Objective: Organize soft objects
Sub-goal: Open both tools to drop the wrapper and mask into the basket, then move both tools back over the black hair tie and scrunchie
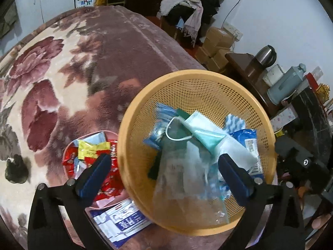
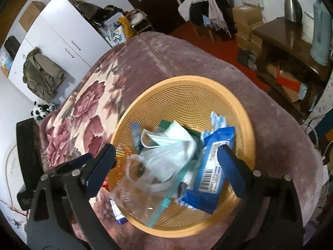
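Over the basket (image 1: 133, 166), both grippers, left (image 1: 164, 166) and right (image 2: 166, 158), are hanging wide open, gripping nothing. The bag (image 1: 187, 187) and mask (image 1: 204, 133) are sitting inside, so this drop looks done. Next probably means grabbing the packets (image 1: 104, 173) beside it.

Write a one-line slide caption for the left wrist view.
Open left gripper above orange basket holding face mask.
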Action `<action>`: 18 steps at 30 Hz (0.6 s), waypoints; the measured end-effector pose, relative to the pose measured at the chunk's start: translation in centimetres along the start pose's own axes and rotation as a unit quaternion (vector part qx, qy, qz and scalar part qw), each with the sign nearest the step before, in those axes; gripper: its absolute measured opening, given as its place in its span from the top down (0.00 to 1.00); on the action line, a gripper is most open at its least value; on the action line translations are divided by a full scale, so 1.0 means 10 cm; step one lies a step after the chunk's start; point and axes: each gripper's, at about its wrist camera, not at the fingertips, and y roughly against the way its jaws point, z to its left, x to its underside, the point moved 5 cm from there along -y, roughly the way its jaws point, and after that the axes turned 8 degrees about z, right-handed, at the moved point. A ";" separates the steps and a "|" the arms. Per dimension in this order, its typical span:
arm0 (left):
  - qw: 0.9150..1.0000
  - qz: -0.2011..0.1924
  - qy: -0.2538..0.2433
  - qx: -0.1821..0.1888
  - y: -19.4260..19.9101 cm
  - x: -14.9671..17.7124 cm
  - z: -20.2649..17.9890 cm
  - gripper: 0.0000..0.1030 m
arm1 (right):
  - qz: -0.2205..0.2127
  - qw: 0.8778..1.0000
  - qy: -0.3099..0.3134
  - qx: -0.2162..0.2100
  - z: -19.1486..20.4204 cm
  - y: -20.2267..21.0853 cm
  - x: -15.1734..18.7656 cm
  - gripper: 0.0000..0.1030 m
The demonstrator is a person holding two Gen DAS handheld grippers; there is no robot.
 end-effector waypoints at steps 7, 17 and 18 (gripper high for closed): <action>1.000 -0.003 0.003 -0.017 0.10 0.14 0.11 0.00 | 0.010 1.000 0.005 0.024 0.02 0.01 0.11 0.00; 1.000 0.003 0.008 -0.030 0.20 0.36 0.21 0.00 | 0.032 0.998 0.011 0.053 0.05 0.00 0.36 0.00; 1.000 0.002 0.009 -0.030 0.21 0.38 0.22 0.00 | 0.033 0.998 0.013 0.054 0.06 0.00 0.38 0.00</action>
